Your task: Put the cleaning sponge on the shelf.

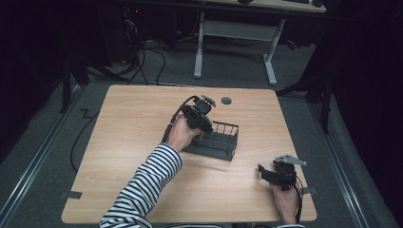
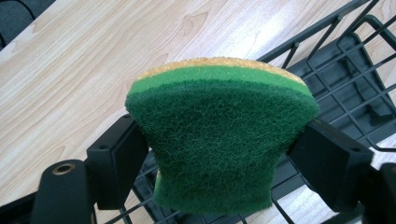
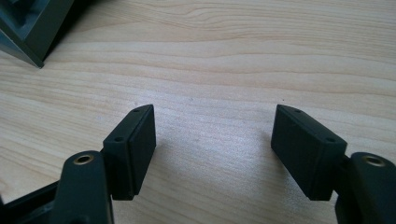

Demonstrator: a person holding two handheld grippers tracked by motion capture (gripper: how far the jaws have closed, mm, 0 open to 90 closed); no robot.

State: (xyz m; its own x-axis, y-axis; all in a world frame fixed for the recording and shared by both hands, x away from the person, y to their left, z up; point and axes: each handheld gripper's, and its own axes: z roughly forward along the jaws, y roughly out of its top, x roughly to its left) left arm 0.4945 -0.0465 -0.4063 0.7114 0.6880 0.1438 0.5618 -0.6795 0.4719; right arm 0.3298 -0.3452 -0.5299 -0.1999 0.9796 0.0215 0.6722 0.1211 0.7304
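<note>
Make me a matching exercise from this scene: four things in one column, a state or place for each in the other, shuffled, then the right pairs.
Things:
1. left hand-held gripper
2. right hand-held gripper
3. sponge
4. wire basket

States or places:
A. jaws apart, nothing between them, over bare wood
B. black, sitting on the table near its middle
C. green scouring face, yellow layer behind it
D. clamped on the sponge, above the basket

Pairs: 1-D, 2-A, 3-C, 4-B
</note>
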